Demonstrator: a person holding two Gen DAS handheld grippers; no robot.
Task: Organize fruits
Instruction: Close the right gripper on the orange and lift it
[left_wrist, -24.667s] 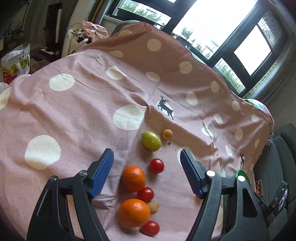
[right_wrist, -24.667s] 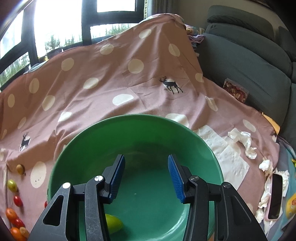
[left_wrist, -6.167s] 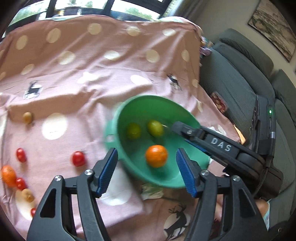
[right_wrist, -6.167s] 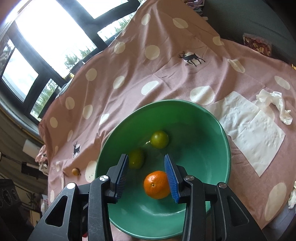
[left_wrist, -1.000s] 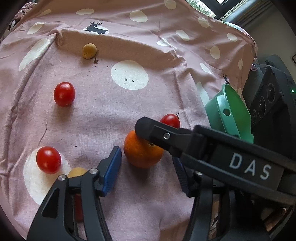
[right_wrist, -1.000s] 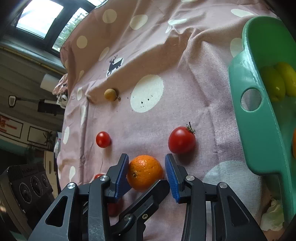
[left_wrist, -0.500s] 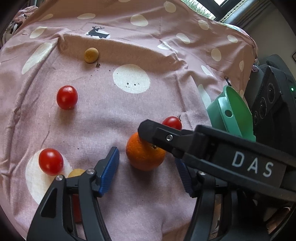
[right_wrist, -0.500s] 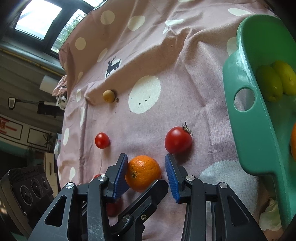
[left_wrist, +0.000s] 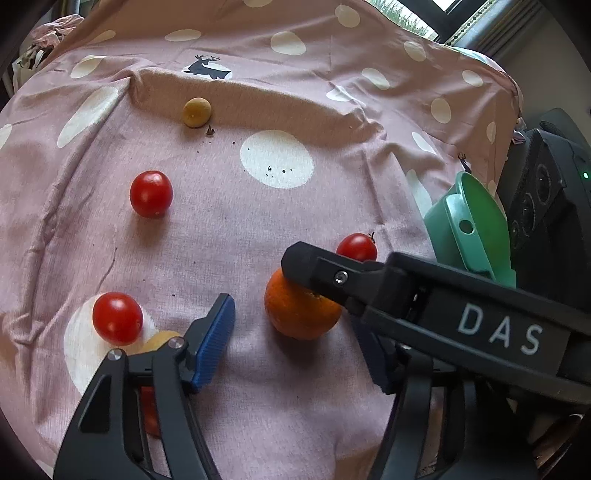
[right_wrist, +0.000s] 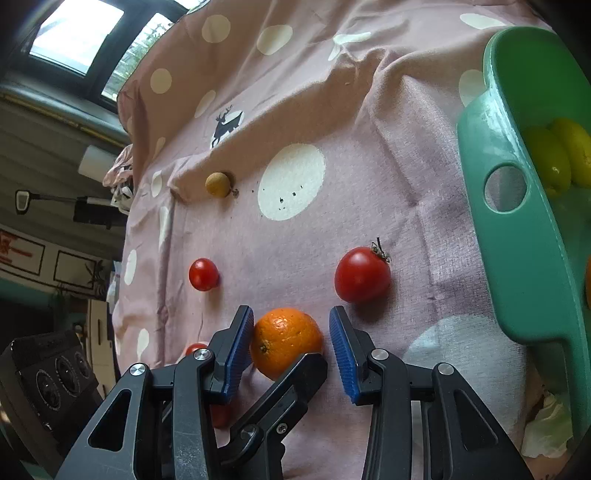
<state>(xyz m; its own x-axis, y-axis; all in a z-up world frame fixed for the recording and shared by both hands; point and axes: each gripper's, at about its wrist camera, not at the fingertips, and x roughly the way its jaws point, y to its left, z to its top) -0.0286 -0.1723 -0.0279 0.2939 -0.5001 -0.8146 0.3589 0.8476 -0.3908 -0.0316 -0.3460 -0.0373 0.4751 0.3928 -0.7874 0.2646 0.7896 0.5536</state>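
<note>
An orange (left_wrist: 299, 310) lies on the pink dotted cloth (left_wrist: 229, 229). My left gripper (left_wrist: 295, 350) is just short of it. Its jaws are closing, and the blue pads (left_wrist: 214, 339) stand clear of the fruit. My right gripper (right_wrist: 291, 350) straddles the same orange (right_wrist: 286, 338). Its left pad (right_wrist: 240, 350) is against the peel, and a thin gap shows at the right pad. In the left wrist view one right finger (left_wrist: 321, 269) crosses over the orange's top. The green bowl (right_wrist: 517, 258) at the right holds two yellow-green fruits (right_wrist: 550, 162).
Three red tomatoes (left_wrist: 150, 194) (left_wrist: 117, 318) (left_wrist: 356, 248) and a small tan fruit (left_wrist: 197, 112) lie around on the cloth. A yellowish fruit (left_wrist: 162, 338) sits behind my left finger. A crumpled tissue (right_wrist: 546, 424) lies beside the bowl.
My left jaws stand slightly wider than a second ago. The right gripper and the orange have kept their places.
</note>
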